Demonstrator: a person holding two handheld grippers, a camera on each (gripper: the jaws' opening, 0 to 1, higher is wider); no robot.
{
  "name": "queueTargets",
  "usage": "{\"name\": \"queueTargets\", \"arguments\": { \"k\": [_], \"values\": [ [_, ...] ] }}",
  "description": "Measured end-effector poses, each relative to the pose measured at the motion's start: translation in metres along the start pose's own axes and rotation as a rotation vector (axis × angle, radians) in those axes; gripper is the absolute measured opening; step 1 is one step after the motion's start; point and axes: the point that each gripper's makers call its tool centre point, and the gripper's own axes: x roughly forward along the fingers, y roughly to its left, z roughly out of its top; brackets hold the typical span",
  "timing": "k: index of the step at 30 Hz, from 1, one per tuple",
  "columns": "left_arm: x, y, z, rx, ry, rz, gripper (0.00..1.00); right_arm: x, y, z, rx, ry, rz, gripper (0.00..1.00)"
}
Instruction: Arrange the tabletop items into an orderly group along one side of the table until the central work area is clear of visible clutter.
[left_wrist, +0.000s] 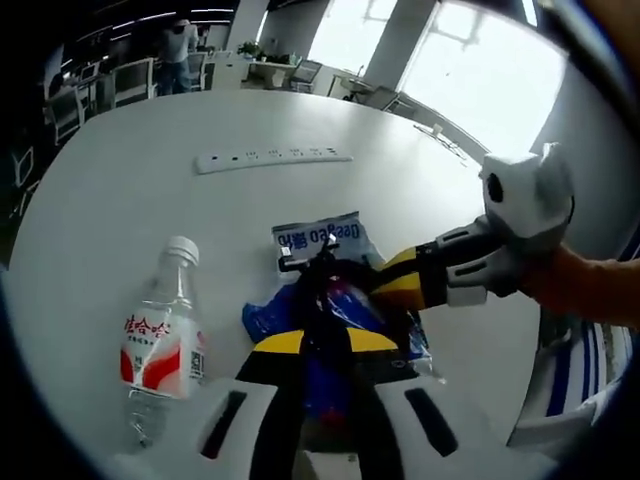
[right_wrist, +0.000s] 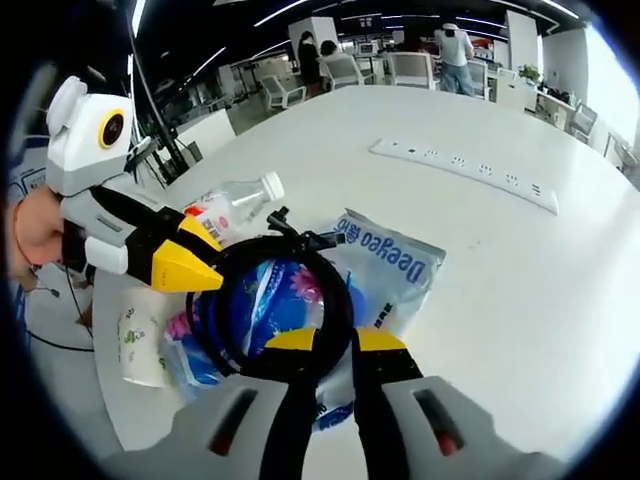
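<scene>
A coiled black cable hangs over a blue and white "Deeyeo" packet on the white table. My right gripper is shut on the near side of the loop. My left gripper comes in from the left, its yellow tip at the loop's left side. In the left gripper view, my left gripper is closed on the cable above the packet, and the right gripper meets the cable from the right. A clear water bottle with a red label lies left of the packet.
A white power strip lies farther out on the table, also power strip. The bottle lies beyond the left gripper. A white paper cup lies on its side near the table edge. Chairs and people stand far behind.
</scene>
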Motion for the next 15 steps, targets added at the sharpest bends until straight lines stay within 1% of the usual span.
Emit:
{"name": "queueTargets", "arguments": {
  "k": [4,8,9,10,11,15],
  "values": [
    [0.000,0.001,0.000,-0.020,-0.001,0.008,0.07,-0.001,-0.001,0.001,0.029,-0.003,-0.008,0.07],
    [0.000,-0.001,0.001,-0.038,-0.010,0.002,0.05,-0.003,-0.002,0.002,0.055,-0.010,-0.013,0.04],
    [0.000,-0.001,0.001,-0.046,-0.013,0.001,0.05,-0.004,-0.003,0.002,0.063,-0.013,-0.015,0.03],
    [0.000,-0.001,0.001,-0.053,-0.012,0.002,0.04,-0.005,-0.005,0.002,0.066,-0.013,-0.025,0.02],
    [0.000,-0.002,0.002,-0.067,-0.019,-0.004,0.04,-0.006,-0.004,0.003,0.085,-0.014,-0.021,0.02],
    [-0.003,-0.003,0.003,-0.069,-0.028,-0.006,0.03,-0.010,-0.002,0.005,0.087,-0.023,-0.016,0.01]
  ]
}}
